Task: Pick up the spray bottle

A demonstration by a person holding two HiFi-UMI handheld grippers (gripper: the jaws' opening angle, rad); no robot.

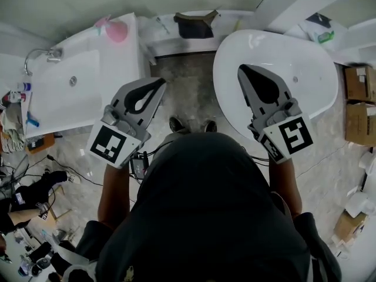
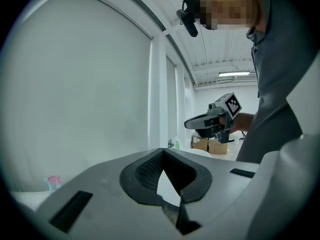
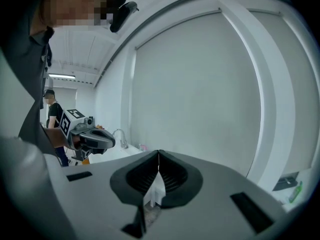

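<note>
A pink spray bottle [image 1: 115,30] with a pale teal top rests on the far right corner of the white vanity [image 1: 126,63]. It shows small and far off in the left gripper view [image 2: 53,182] and beside the faucet in the right gripper view [image 3: 143,147]. My left gripper [image 1: 160,84] hangs in the air near the vanity's right edge, well short of the bottle, shut and empty, its tips meeting [image 2: 162,150]. My right gripper [image 1: 241,69] floats over the white bathtub [image 1: 317,104], also shut with nothing in it [image 3: 158,152].
The vanity holds a sink [image 1: 64,87] and a faucet [image 1: 38,54]. A green bottle [image 1: 325,37] lies behind the tub. Cardboard boxes [image 1: 359,84] stand at the right. Cables and clutter [image 1: 35,192] cover the floor at the left. Another person [image 3: 51,115] stands far off.
</note>
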